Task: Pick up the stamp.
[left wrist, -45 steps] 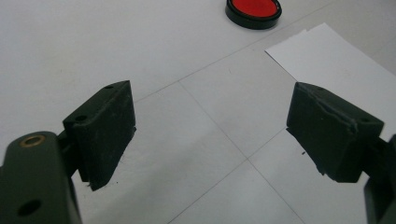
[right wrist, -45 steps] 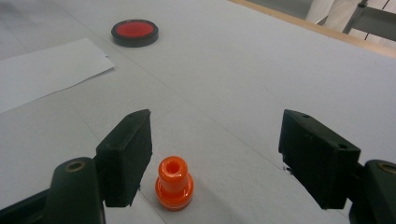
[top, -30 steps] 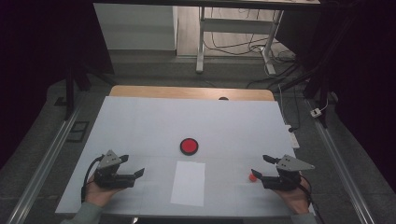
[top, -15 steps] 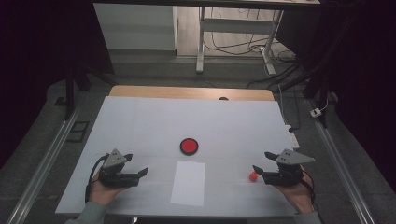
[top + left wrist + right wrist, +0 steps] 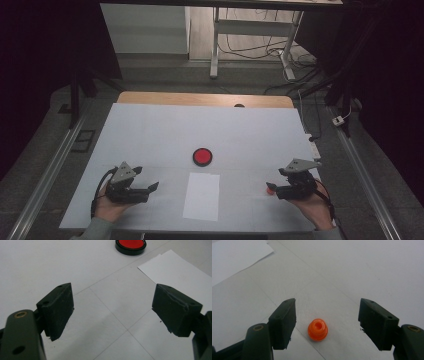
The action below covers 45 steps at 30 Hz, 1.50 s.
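Note:
A small orange knob-shaped piece (image 5: 318, 329) with a hole in its top stands on the white table, between the jaws of my right gripper (image 5: 327, 317), which is open and not touching it. From above, the orange piece (image 5: 269, 191) lies at the tips of the right gripper (image 5: 275, 189), near the table's front right. My left gripper (image 5: 151, 188) rests open at the front left with nothing between its jaws. In the left gripper view, that gripper (image 5: 115, 306) points toward a red disc (image 5: 130, 244).
The red disc (image 5: 202, 156) with a black rim sits mid-table. A white paper sheet (image 5: 201, 196) lies just in front of it, between the two grippers. The white table top (image 5: 165, 130) ends in a wooden strip at the back; floor rails run along both sides.
My right gripper has edged left, so the orange piece now lies between its open jaws. The left gripper has shifted only slightly.

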Tool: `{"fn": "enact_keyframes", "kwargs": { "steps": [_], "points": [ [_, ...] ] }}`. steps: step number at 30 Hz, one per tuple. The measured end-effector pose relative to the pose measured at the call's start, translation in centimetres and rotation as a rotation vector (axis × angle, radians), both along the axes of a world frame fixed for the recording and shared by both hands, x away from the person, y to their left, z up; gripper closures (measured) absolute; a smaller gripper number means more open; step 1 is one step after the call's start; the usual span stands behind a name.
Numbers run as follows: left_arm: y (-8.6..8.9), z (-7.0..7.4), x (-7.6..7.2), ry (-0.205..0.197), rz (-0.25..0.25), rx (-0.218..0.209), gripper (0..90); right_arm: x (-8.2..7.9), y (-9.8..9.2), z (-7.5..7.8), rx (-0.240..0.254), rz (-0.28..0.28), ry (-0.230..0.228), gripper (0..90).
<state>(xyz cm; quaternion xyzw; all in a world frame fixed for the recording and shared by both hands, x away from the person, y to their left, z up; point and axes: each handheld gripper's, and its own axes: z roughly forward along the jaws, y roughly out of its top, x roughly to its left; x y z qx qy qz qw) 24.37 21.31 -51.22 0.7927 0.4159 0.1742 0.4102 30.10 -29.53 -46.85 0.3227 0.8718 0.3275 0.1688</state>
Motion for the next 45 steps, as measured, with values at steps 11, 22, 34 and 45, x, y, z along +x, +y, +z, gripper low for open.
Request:
{"fn": "enact_keyframes", "kwargs": {
  "steps": [11,22,34,45],
  "points": [
    [0.5,0.1,-0.2,0.001,0.004,-0.015,17.9,-0.5,-0.4,-1.8,0.005,-0.016,-0.001,34.8],
    [0.4,-0.1,-0.1,0.006,0.003,-0.014,17.9,-0.8,-0.4,-2.7,0.0,-0.012,0.001,47.5],
    [0.4,-0.1,-0.1,0.005,0.002,-0.012,17.9,-0.8,-0.3,-3.0,0.002,-0.013,-0.002,66.8],
    [0.4,-0.1,-0.1,0.002,0.005,-0.014,18.1,-0.8,-0.3,-2.7,0.019,-0.017,-0.001,71.8]
  ]
}}
